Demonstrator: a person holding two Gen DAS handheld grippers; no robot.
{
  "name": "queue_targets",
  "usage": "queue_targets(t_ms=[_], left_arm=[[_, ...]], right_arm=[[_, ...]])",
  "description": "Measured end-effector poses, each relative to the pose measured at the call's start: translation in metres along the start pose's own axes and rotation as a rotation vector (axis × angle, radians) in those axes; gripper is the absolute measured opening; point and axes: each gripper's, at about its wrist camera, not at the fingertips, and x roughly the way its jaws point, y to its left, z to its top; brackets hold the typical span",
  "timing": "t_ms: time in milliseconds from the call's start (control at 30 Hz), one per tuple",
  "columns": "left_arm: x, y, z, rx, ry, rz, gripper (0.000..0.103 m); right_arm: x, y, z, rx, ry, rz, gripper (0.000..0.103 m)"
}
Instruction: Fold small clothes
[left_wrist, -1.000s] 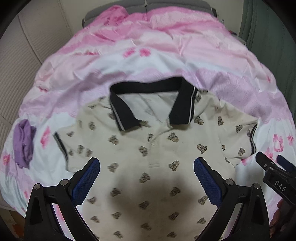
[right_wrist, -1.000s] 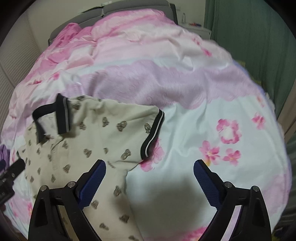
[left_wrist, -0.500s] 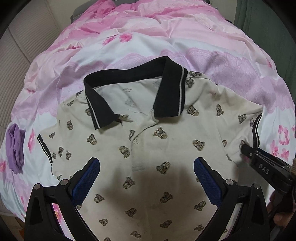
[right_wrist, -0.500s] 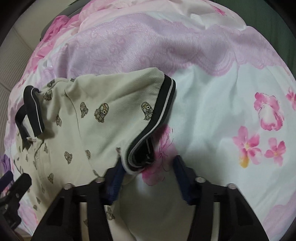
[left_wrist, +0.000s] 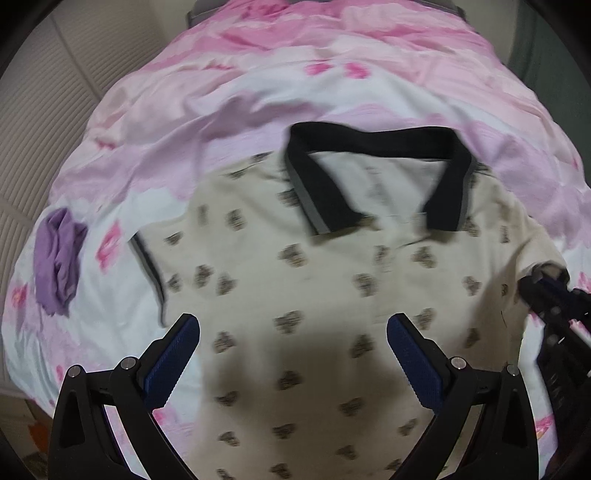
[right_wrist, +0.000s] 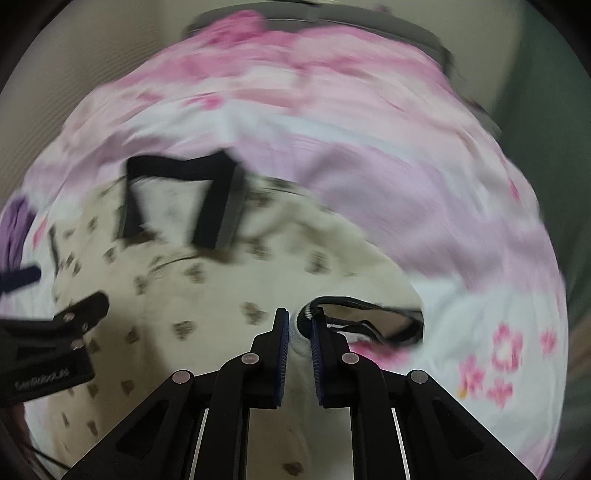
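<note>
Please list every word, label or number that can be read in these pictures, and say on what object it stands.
"GenRobot_AI", uncertain because blurred: white print on the black body of the left gripper, seen in the right wrist view.
Small prints on the beige polo shirt: pictures only, blurred, no readable text.
Nothing else is legible.

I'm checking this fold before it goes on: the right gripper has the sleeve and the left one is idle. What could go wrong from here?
1. The right gripper pinches only the sleeve cuff edge, so the fabric may slip out mid-fold.
2. The left gripper hangs open above the polo shirt, pinning nothing, so the whole shirt might drag across the soft, wrinkled bedspread rather than crease.
3. The collar stands raised and could fold crooked.
</note>
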Motion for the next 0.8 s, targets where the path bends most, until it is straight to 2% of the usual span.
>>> queue_targets(t_ms=[200,300,367,433,500,567,667,800], left_arm=[[0.011,0.038,-0.01,-0.039,0.029,0.06,0.103],[0.013,0.048,-0.012,-0.052,0.039,0.061,0.103],[0.011,0.049,-0.012,-0.048,0.029,0.05,0.103],[0.006,0.044,-0.009,-0.033,0.012,0.03,0.103],[0.0,0.035,-0.006,-0.011,-0.012,0.0,0.103],[-0.004,0.021,-0.001,0.017,-0.027,-0.038,0.103],[-0.009,-0.004,0.004,0.06,-0.039,-0.089,0.103],[-0.015,-0.032,0.011,0.108,-0.053,-0.125,0.103]], right_arm=[[0.016,0.078,-0.01,-0.198,0.049,0.082,0.015],[0.027,0.096,-0.016,-0.209,0.127,0.133,0.024],[0.025,0.096,-0.02,-0.179,0.141,0.154,0.026],[0.013,0.087,-0.025,-0.102,0.138,0.161,0.036],[-0.002,0.065,-0.03,-0.004,0.116,0.163,0.054],[-0.012,0.041,-0.031,0.087,0.091,0.127,0.06],[-0.024,-0.004,-0.036,0.234,0.079,0.068,0.06],[-0.015,-0.063,-0.046,0.448,0.099,0.056,0.06]])
